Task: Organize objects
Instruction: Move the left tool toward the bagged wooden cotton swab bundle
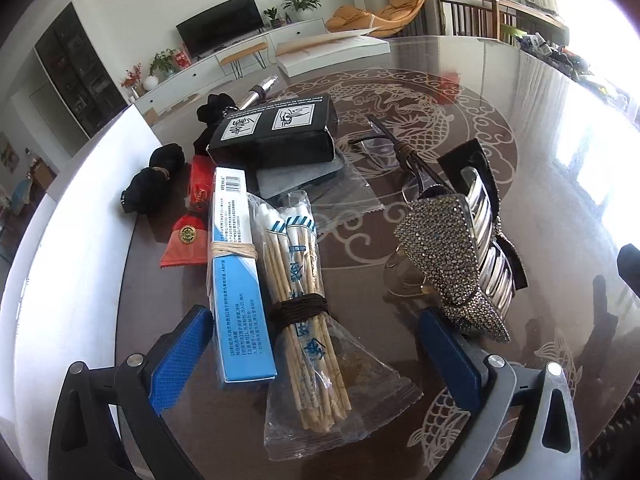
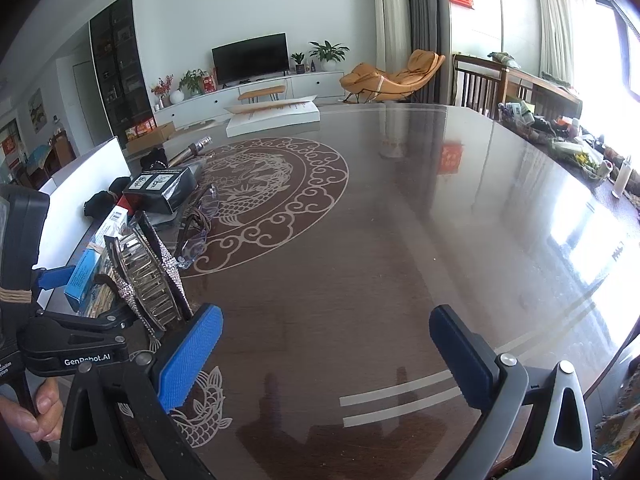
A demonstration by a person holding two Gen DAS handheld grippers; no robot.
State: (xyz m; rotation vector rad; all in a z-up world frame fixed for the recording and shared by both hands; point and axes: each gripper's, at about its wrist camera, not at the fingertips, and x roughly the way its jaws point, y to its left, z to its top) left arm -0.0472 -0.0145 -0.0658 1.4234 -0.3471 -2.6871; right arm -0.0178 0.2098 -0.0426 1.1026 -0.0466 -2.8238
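Cotton swab packet (image 1: pixel 304 308) flat on counter (image 1: pixel 520 128), just beside blue box (image 1: pixel 236 280), between spread pads of left claw (image 1: pixel 316 356), wide and holding nothing. Rhinestone hair clip (image 1: pixel 452 256) near right pad. Right claw (image 2: pixel 326 360) wide over bare counter; only its view shows the hand (image 2: pixel 36 412) on the left claw's handle.

open jaws over bare table (image 2: pixel 400 220)

Bagged cotton swabs (image 1: pixel 300 280) beside blue box (image 1: pixel 236 280)
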